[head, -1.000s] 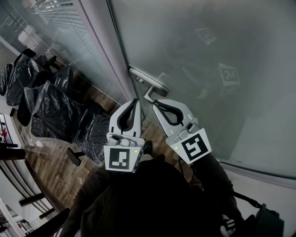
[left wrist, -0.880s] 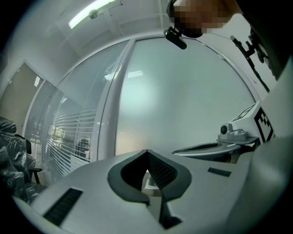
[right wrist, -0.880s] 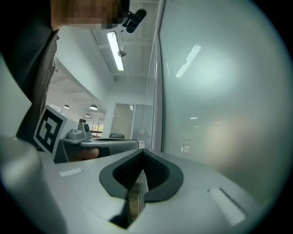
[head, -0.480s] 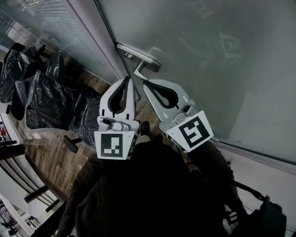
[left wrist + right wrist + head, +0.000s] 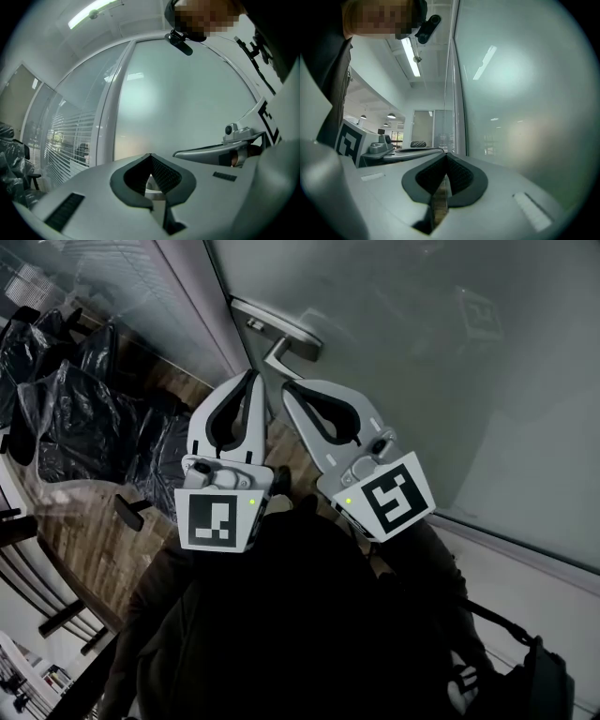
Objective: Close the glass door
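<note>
— Where is the glass door (image 5: 422, 390) relative to the two grippers?

— Right in front of them. The frosted pane fills the upper right of the head view. Its metal handle (image 5: 286, 332) sits close to the door's left edge, next to the pale upright frame (image 5: 202, 306). Both grippers point at that edge from below.

— How close is the right gripper (image 5: 285, 386)?

— Its tip sits just under the handle's bent lever, near it. I cannot tell whether it touches. Its jaws are clenched together with nothing between the pads. Its own view shows only the pane on the right and the frame running straight up past the tips.

— And the left gripper (image 5: 251, 379)?

— It is just beside the right one, on the frame side of the handle and a little below it. It is clenched too, tips meeting, and empty.

— What else is around?

— Chairs wrapped in black plastic (image 5: 75, 418) stand on the wood floor (image 5: 80, 540), seen through the glass wall to the left.

— What differs from a second ago?

— The handle and both grippers now sit higher and further left in the head view. More of the person's dark clothing fills the bottom. The grippers keep much the same stance to the handle as before, side by side beneath it. Less of the chairs shows at the left edge.
</note>
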### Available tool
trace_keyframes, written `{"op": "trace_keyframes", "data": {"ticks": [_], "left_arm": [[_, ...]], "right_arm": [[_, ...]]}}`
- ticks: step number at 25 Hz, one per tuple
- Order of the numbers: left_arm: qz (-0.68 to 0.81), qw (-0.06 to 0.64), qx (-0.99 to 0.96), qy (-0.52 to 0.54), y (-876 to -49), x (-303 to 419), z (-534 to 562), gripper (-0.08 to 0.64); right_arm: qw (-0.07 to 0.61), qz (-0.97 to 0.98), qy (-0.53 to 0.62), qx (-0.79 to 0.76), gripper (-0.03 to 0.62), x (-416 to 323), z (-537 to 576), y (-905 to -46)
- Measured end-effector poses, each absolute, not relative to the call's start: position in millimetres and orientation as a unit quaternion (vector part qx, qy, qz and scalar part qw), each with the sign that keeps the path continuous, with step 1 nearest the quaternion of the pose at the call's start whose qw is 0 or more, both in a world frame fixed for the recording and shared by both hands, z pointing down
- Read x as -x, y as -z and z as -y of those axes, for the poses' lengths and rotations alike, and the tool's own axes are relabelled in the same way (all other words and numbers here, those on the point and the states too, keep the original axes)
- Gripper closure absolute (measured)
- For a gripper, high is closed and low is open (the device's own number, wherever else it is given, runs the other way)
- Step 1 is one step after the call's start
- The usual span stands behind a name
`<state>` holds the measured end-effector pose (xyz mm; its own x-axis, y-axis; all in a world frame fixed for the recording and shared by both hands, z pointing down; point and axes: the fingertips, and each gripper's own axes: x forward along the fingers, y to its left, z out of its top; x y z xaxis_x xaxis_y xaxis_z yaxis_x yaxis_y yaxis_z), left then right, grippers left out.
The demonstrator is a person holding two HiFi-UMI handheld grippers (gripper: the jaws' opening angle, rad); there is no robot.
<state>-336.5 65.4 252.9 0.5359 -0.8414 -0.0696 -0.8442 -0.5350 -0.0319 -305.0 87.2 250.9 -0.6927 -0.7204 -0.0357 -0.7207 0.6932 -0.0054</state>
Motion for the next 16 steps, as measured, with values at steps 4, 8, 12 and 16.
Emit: {"op": "trace_keyframes", "data": {"ticks": [4, 8, 12, 16], "left_arm": [[-0.479, 0.033, 0.877, -0.022, -253.3, 337.2, -64.2, 0.563], [-0.478, 0.032, 0.877, -0.022, -256.7, 336.4, -60.5, 0.563], [-0.479, 0.032, 0.877, -0.024, -257.8, 337.4, -57.1, 0.563], [-0.48, 0.029, 0.876, -0.025, -262.3, 336.7, -51.8, 0.563]], "right_arm": [[0.013, -0.92, -0.003, 0.393, 0.592, 307.3, -86.4, -253.7], [0.01, -0.92, 0.0, 0.392, 0.592, 308.3, -83.8, -258.4], [0.009, -0.92, 0.002, 0.393, 0.592, 308.9, -81.1, -259.5], [0.016, -0.921, -0.001, 0.39, 0.592, 308.5, -76.6, -261.2]]}}
